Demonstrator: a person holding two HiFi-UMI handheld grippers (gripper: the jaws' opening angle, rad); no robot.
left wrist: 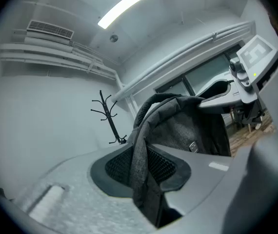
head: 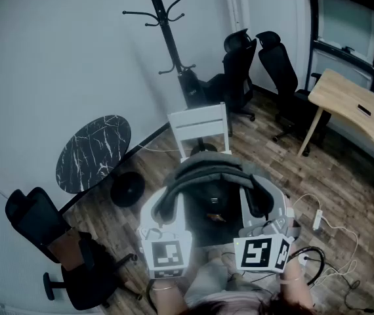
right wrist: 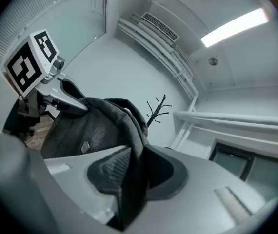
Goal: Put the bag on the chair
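the dark grey fabric bag (head: 214,179) hangs in the air in front of the person, long axis upright, slung evenly between both grippers. the white straight-backed chair (head: 199,125) stands straight ahead, just beyond the bag and partly hidden by it, so the carry looks to run forward and then down, with neither hand nearer. the left gripper (left wrist: 143,172) is clamped on 1 grey shoulder strap (left wrist: 140,140), and the right gripper (right wrist: 133,175) is clamped on the other shoulder strap (right wrist: 135,130). by count there are 3 black office chairs (head: 42,241), 1 white chair, 1 bag, 2 grippers and 2 straps, 1 in each pair of jaws.
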